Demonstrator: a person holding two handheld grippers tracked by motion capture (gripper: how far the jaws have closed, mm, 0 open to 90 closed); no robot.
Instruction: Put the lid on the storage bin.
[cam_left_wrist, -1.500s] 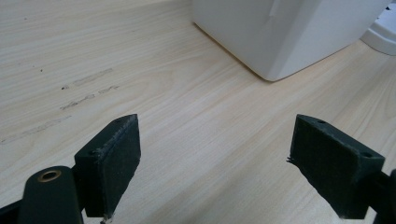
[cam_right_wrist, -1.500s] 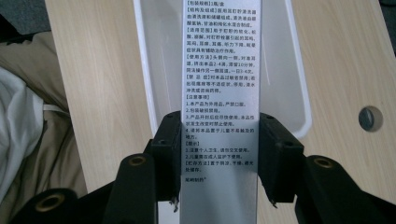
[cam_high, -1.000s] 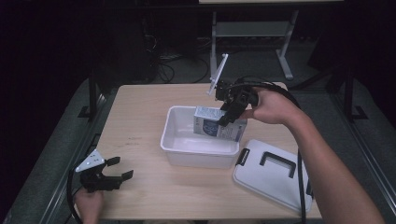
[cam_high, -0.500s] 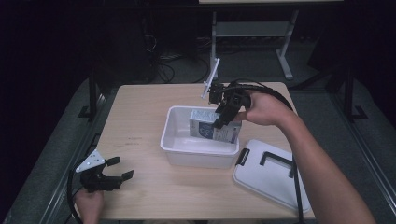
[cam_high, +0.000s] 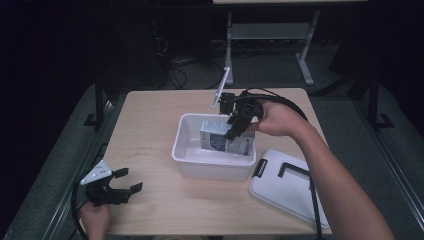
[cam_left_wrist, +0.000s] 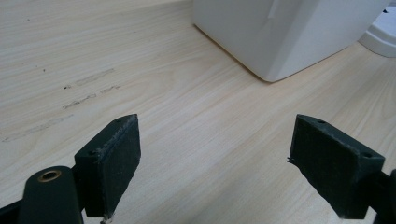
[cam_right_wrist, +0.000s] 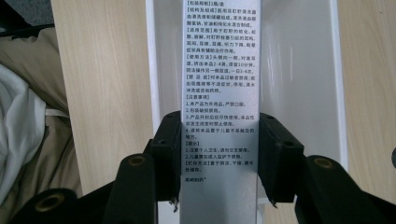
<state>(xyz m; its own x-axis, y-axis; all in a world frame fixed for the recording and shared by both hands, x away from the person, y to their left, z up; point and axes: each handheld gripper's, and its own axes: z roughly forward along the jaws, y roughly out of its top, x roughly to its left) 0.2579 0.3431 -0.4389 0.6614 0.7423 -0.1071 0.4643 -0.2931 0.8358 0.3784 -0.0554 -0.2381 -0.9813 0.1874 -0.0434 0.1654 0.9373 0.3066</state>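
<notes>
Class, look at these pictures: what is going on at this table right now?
A person works at a wooden table with tongs in each hand. The right tongs are shut on a small printed carton, holding it inside an open white plastic bin. The bin's lid lies on the table beside it. The left tongs rest open near the table's front edge, holding nothing.

A dim lab or workshop set up for recording

A bare light-wood table (cam_high: 150, 135) stands on grey floor mats (cam_high: 60, 165); behind it, in the dark, loose cables (cam_high: 175, 75) trail near a metal-legged bench (cam_high: 270, 35).
</notes>
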